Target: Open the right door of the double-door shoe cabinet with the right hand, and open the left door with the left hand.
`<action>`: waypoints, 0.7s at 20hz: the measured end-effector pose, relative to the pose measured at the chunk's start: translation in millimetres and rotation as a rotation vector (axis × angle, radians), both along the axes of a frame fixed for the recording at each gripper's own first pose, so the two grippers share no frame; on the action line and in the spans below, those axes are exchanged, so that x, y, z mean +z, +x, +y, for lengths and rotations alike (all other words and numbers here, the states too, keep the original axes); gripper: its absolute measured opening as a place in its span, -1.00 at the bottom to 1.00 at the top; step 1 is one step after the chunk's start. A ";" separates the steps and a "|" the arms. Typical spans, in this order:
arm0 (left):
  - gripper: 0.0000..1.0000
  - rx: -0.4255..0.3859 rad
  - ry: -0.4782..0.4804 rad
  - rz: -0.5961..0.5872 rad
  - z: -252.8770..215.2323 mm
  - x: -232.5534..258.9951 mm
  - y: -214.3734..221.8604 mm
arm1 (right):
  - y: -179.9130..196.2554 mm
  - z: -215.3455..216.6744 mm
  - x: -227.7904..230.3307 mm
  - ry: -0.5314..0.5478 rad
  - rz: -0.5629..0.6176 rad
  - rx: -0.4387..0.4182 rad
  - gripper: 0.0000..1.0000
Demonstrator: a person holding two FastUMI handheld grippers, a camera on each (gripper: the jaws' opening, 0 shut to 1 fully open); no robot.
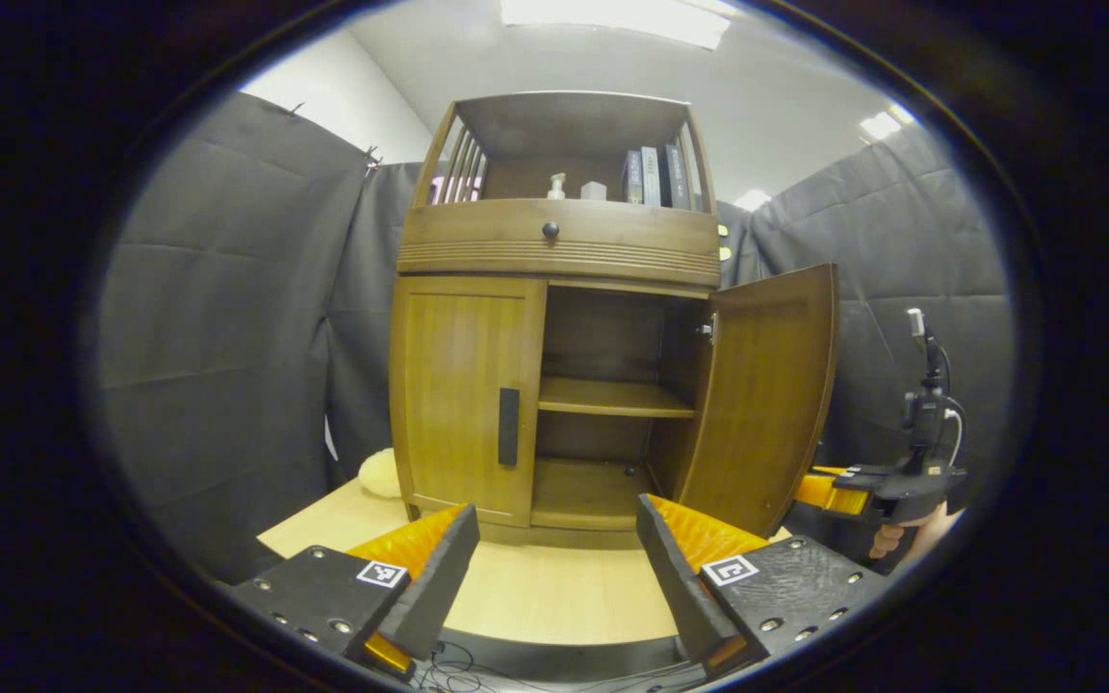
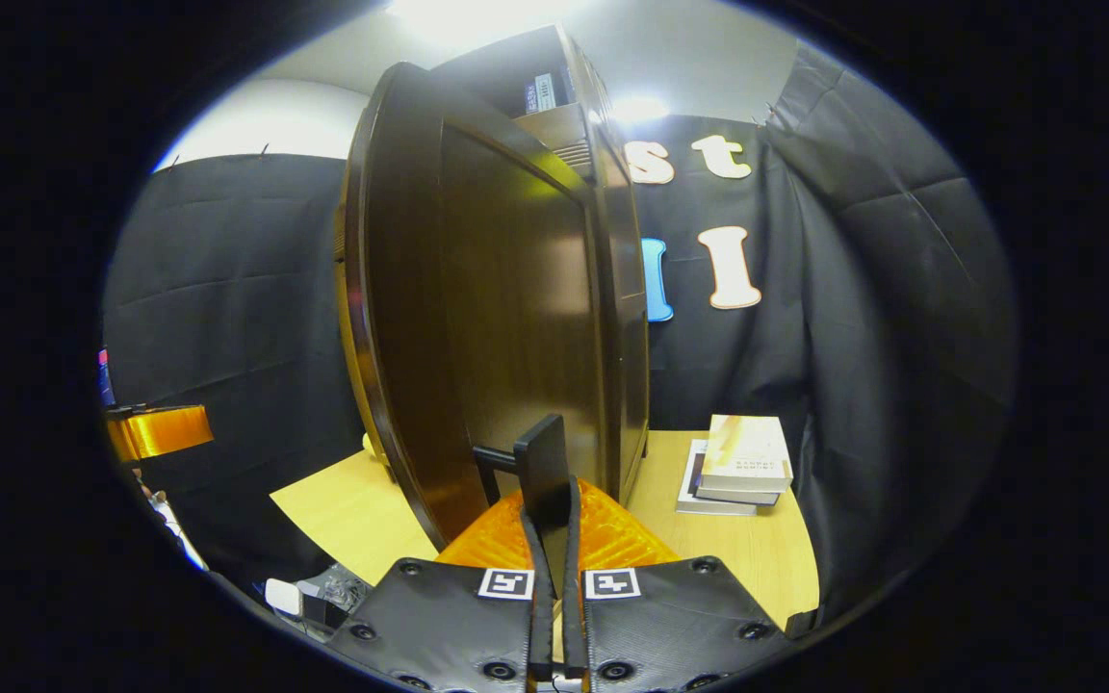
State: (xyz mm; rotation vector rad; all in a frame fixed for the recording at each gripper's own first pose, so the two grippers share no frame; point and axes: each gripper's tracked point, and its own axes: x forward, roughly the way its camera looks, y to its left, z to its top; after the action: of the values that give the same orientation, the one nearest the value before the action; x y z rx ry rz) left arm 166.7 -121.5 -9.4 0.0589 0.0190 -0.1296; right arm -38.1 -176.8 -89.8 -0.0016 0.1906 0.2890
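Right gripper (image 2: 552,539) pinches the right door's handle (image 2: 543,467).
Left gripper (image 1: 554,549) spread, facing the closed left door (image 1: 463,395), apart.

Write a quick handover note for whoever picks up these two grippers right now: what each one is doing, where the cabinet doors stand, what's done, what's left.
Right gripper: shut on the right door's handle, right door swung well open.
Left gripper: open, holding nothing, short of the shoe cabinet.
Left door: shut, its handle untouched.
Done: right door opened.
Left: release the right handle, bring the left gripper to the left handle, pull that door open.
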 end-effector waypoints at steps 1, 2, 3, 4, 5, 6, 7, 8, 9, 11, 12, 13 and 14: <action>0.90 -0.004 -0.003 0.004 -1.4 -1.0 -0.2 | 0.8 -5.7 -0.8 0.001 -0.001 -0.012 -0.89; 0.90 -0.007 -0.004 0.008 -1.2 -1.9 1.0 | 1.6 -10.6 0.3 0.002 -0.003 -0.025 -0.89; 0.90 -0.010 -0.002 0.010 -2.5 -3.2 1.4 | 3.2 -14.0 0.6 0.005 -0.005 -0.032 -0.89; 0.90 -0.013 0.001 0.011 -2.5 -4.3 3.4 | 3.2 -14.6 0.1 0.014 -0.003 -0.028 -0.89; 0.90 -0.017 0.007 0.013 -3.8 -4.6 3.8 | 3.0 -14.2 -0.1 0.018 -0.003 -0.026 -0.89; 0.90 -0.022 0.012 0.015 -4.2 -6.2 4.6 | 2.7 -14.2 -0.3 0.018 -0.005 -0.030 -0.89; 0.90 -0.027 0.016 0.016 -5.9 -6.6 4.5 | 2.3 -14.3 -2.0 0.020 -0.006 -0.036 -0.89; 0.90 -0.033 0.018 0.017 -7.2 -6.6 6.4 | 3.2 -14.5 -1.7 0.021 -0.006 -0.044 -0.89; 0.90 -0.038 0.021 0.019 -8.5 -6.0 7.2 | 4.1 -14.1 -0.9 0.022 -0.005 -0.052 -0.89; 0.90 -0.043 0.021 0.025 -12.3 -3.6 16.8 | 4.5 -14.1 -1.3 0.020 0.001 -0.065 -0.96; 0.92 -0.049 0.018 0.031 -12.3 -5.2 18.8 | 4.9 -14.2 -1.4 0.017 0.005 -0.071 -0.96; 0.92 -0.059 0.017 0.034 -13.8 -6.0 19.6 | 4.8 -14.3 -1.7 0.015 0.011 -0.080 -0.96; 0.92 -0.069 0.017 0.037 -14.4 -6.3 22.2 | 4.7 -15.1 -1.0 0.015 0.018 -0.092 -0.96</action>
State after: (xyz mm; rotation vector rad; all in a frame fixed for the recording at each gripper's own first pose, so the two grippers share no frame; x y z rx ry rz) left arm 188.9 -136.0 -15.7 0.0746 0.0549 -0.1991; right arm -33.4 -191.9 -90.8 0.0248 0.2058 0.1993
